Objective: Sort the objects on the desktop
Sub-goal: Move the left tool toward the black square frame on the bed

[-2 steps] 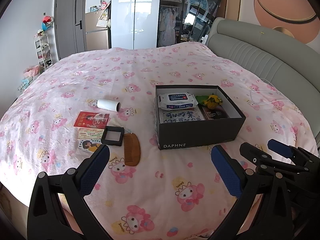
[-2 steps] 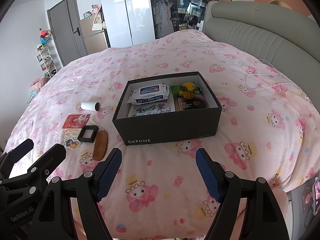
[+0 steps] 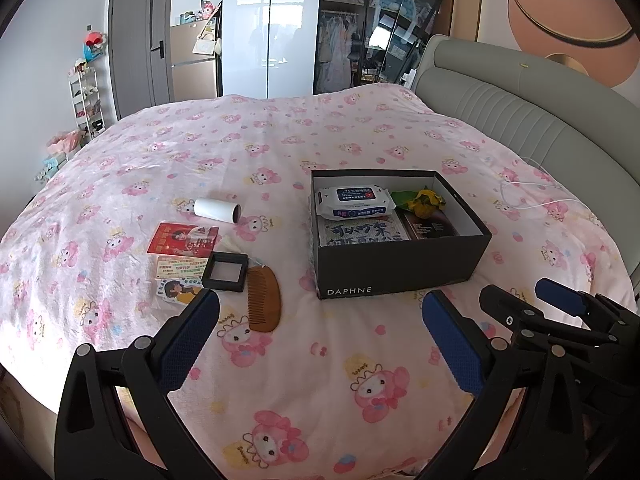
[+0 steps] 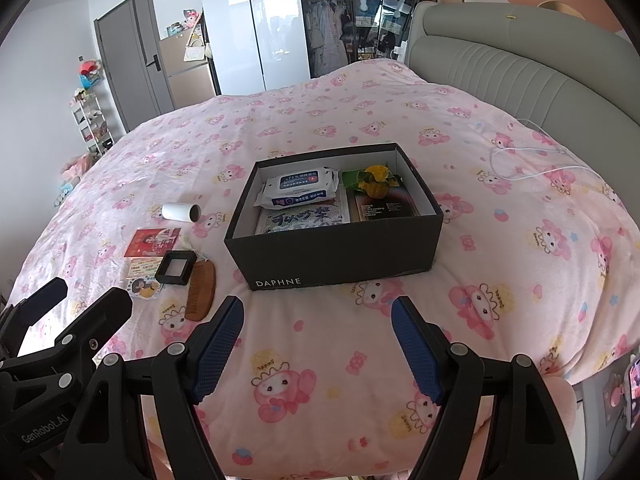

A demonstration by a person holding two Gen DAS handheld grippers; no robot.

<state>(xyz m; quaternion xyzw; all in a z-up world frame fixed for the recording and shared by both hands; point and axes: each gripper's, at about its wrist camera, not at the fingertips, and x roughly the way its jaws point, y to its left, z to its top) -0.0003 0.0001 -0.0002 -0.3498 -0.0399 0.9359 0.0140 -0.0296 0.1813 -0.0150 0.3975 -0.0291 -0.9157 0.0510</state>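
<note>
A black DAPHNE box (image 3: 400, 268) (image 4: 340, 254) stands on the pink bed. It holds a wet-wipes pack (image 3: 352, 200), a printed pouch, a dark booklet and a yellow toy (image 3: 424, 204). To its left lie a wooden comb (image 3: 262, 300) (image 4: 200, 290), a small black frame box (image 3: 225, 266), a white roll (image 3: 216, 210), a red card (image 3: 182, 238) and stickers. My left gripper (image 3: 320, 338) is open and empty, above the bed in front of the comb and box. My right gripper (image 4: 318, 344) is open and empty, in front of the box.
A grey padded headboard (image 3: 520, 120) runs along the right. A white cable (image 3: 536, 196) lies on the bed right of the box. Wardrobes, a door and a shelf rack stand beyond the far edge. The right gripper's fingers (image 3: 560, 300) show in the left wrist view.
</note>
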